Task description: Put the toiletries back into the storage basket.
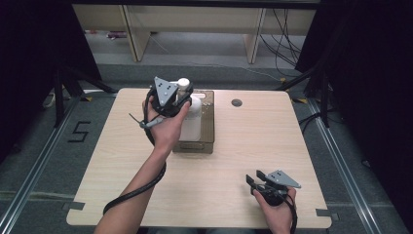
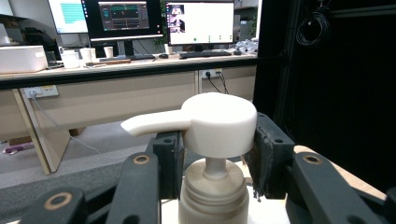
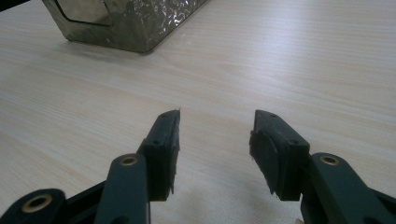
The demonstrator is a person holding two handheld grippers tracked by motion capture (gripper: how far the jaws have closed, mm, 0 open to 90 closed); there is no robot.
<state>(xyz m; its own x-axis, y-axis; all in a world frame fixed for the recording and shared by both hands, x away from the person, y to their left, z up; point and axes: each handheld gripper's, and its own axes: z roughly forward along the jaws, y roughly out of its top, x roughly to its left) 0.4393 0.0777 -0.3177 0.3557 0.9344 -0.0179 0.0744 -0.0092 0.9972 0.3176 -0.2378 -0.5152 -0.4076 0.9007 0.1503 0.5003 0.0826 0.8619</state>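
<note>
The white pump bottle (image 1: pixel 191 117), upright in the tray (image 1: pixel 208 127) on the table (image 1: pixel 234 146), is gripped under its pump head by the left hand-held gripper (image 2: pixel 212 161); rigid, smooth plastic is judged slippery, so the neck is favoured, while the right hand-held gripper (image 3: pixel 215 154) is held open.

Two black hand-held grippers: left hand-held gripper (image 1: pixel 181 97), right hand-held gripper (image 1: pixel 255 178). Each topped with a grey three-cornered plate dotted with small holes. Thick black cable trailing from the left one along the bare forearm. Jaws matte black, blocky, with dark screws near the tips and brass-coloured pivot rings lower down. No sleeves visible.
</note>
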